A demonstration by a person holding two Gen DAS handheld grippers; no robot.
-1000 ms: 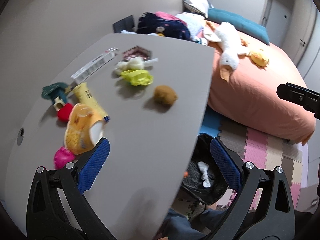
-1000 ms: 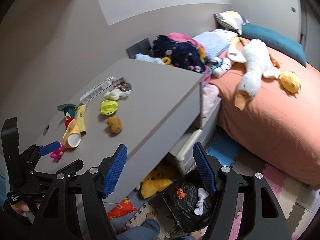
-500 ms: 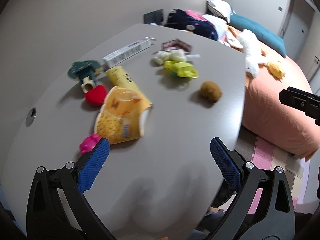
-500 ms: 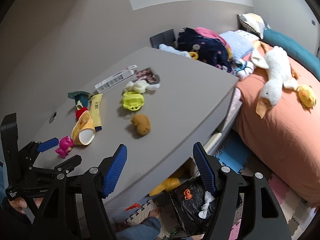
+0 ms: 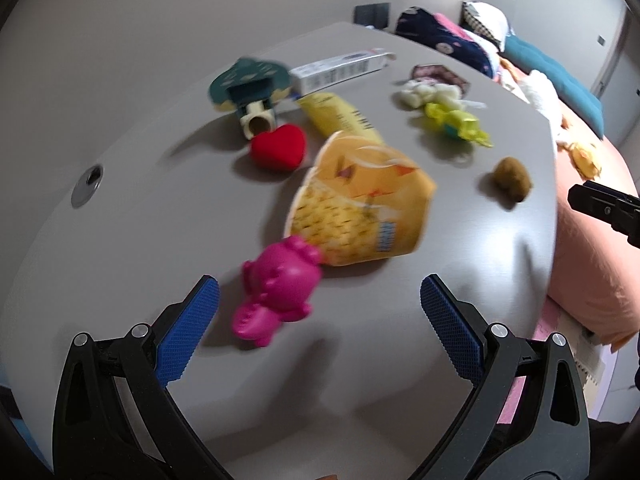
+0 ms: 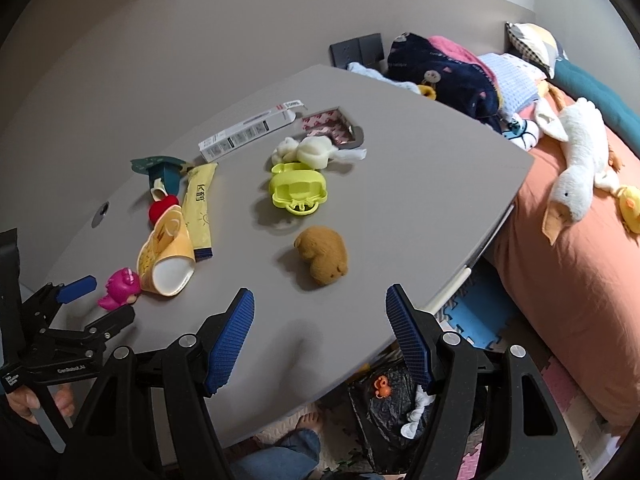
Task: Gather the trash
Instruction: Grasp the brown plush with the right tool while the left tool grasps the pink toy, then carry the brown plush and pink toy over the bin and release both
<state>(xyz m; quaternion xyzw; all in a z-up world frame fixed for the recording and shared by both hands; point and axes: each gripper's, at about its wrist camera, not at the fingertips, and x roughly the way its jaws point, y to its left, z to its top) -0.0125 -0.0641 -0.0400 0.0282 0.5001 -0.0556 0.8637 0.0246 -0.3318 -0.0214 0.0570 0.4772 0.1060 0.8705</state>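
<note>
A crushed yellow paper cup [image 5: 360, 208] lies on its side on the grey table [image 5: 160, 208], also in the right wrist view [image 6: 166, 254]. My left gripper [image 5: 320, 320] is open and empty just short of it, beside a pink toy [image 5: 280, 284]. A yellow wrapper [image 6: 199, 208], a long white box [image 6: 248, 132], a white tissue wad [image 6: 312, 150] and a foil packet [image 6: 332, 126] lie farther back. My right gripper [image 6: 320, 336] is open and empty over the table's near edge. A black trash bag [image 6: 396, 404] sits on the floor below.
Toys on the table: a red heart [image 5: 280, 146], a teal mushroom [image 5: 248, 84], a lime plastic toy [image 6: 298, 190], a brown plush [image 6: 322, 254]. A bed [image 6: 580, 260] with a goose plush [image 6: 576, 168] stands to the right. A person's foot [image 6: 308, 424] is under the table.
My left gripper has moved forward and left over the table, so the yellow cup and pink toy are now close in front. My right gripper has advanced toward the table too.
</note>
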